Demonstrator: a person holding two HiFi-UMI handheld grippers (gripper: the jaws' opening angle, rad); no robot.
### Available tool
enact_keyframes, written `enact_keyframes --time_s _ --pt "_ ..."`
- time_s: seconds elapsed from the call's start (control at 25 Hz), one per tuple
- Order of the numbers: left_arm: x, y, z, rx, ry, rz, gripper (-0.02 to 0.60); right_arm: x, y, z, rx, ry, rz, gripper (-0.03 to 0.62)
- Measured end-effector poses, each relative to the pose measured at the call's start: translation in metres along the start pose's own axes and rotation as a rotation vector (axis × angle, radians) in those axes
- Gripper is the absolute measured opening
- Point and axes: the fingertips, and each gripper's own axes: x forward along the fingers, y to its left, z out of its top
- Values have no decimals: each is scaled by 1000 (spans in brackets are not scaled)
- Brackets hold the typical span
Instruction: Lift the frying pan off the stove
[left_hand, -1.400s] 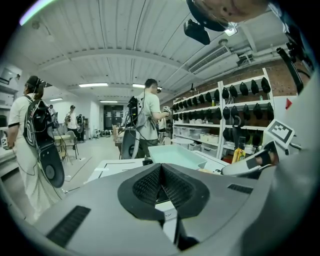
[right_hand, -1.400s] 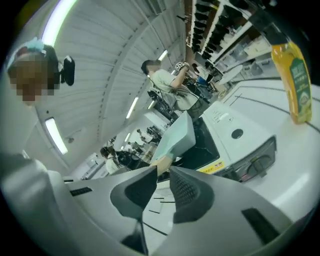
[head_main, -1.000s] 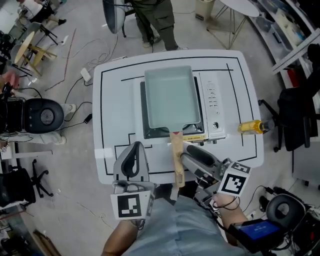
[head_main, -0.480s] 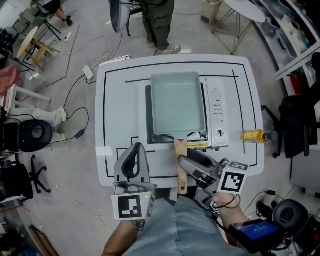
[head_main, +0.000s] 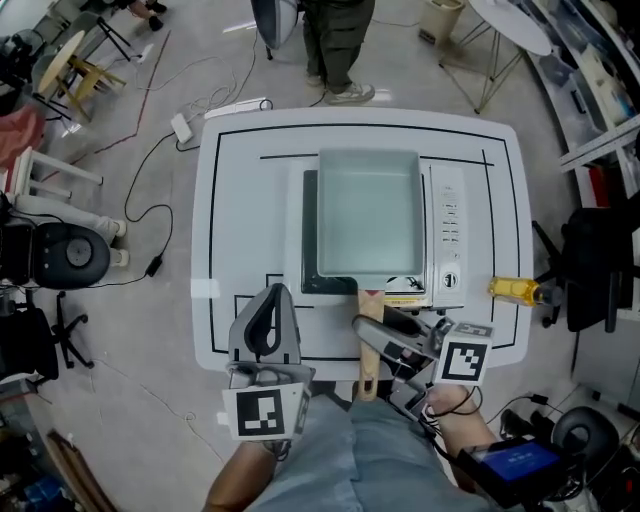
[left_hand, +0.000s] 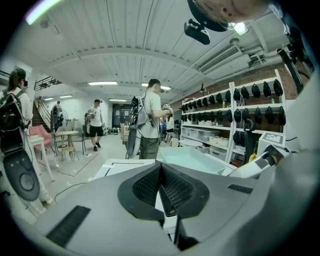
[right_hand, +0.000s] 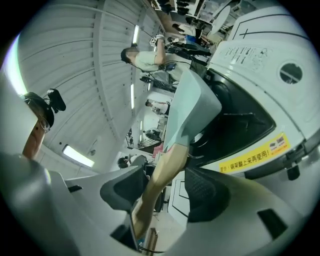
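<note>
A pale green rectangular frying pan (head_main: 370, 212) sits on the portable stove (head_main: 445, 235) in the middle of the white table (head_main: 240, 200). Its wooden handle (head_main: 367, 345) reaches past the table's front edge. My right gripper (head_main: 378, 328) is at that handle. In the right gripper view the handle (right_hand: 161, 177) runs between the jaws of the right gripper (right_hand: 165, 192), lying against the left pad with a gap to the right pad; the pan (right_hand: 192, 107) and stove (right_hand: 250, 115) lie beyond. My left gripper (head_main: 265, 325) hovers shut at the front left, its pads (left_hand: 161, 187) pressed together on nothing.
A yellow bottle (head_main: 518, 290) lies on the table's right side. A person (head_main: 340, 40) stands at the far edge. Stools, chairs and cables crowd the floor to the left. Black lines mark out the table top.
My right gripper has slid left from beside the handle so the handle now lies between its jaws. The pan stays on the stove. The left gripper is unmoved.
</note>
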Motion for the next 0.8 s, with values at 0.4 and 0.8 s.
enact_keyframes --time_s 0.4,0.8 --pt "7 19 -7 -16 17 49 18 26 -5 0 39 65 41 232" --pt "12 30 -7 -25 19 60 18 37 -5 -1 58 102 42 232"
